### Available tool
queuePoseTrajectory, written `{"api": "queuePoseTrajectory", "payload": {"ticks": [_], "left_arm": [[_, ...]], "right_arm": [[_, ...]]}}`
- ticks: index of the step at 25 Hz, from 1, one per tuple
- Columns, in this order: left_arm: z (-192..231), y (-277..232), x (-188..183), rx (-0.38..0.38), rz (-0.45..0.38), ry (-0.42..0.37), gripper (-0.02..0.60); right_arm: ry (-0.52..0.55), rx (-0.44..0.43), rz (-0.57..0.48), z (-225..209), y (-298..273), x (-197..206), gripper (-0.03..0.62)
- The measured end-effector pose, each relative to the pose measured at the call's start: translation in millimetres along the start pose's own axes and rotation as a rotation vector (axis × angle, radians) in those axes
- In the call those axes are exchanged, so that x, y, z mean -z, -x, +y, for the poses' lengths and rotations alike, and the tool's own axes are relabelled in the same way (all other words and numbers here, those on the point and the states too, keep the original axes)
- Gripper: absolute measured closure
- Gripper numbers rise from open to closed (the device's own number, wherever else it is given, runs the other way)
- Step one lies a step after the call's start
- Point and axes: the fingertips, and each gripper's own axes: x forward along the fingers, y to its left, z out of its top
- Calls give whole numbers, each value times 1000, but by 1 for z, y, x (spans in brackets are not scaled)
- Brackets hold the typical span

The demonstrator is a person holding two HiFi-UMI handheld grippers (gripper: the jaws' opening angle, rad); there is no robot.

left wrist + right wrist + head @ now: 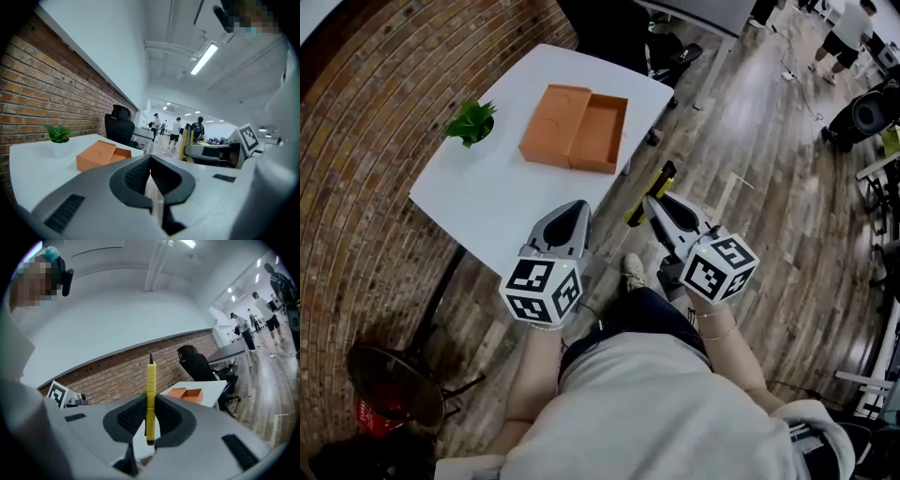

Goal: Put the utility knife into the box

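You hold the knife [151, 394] in your right gripper [651, 202]. The right gripper view shows it best: the two pads are clamped on the yellow handle, and the knife stands upright with its dark tip on top. In the head view you see only a yellow piece that comes out in front of this gripper, above the wooden floor [741, 141] and beside the table [478, 202].

Your left gripper [577, 208] is at the near edge of the table. In its own view the jaws are together and hold nothing.

The head view shows that the orange box [575, 127] lies open on the table, well apart from both grippers, with a small plant [471, 120] near it. Only the gripper views show the black chair [118, 127] behind the table.
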Motion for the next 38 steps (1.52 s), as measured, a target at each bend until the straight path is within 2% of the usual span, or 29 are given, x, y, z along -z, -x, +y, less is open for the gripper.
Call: {"api": "queuePoseTrajectory", "payload": {"ticks": [7,13,17,25,38], "left_arm": [[32,-83,-32,-92,-11,32,575],[59,-133,-50,-186,-17,66,574],[67,-143,-42,-229,6,90,575],[85,-151,-33,-273,33,122,574],[141,-165,-24,-269,98,200,574]], "right_arm": [[12,-113,16,-63,-75,-57,540],[16,-176,64,-113,-124,-81,540],[-10,-196,79,-131,-140,-80,540],[-26,-216,135,-138,-162,-65,540],[-79,-185,220,-137,-222,-39,540]]}}
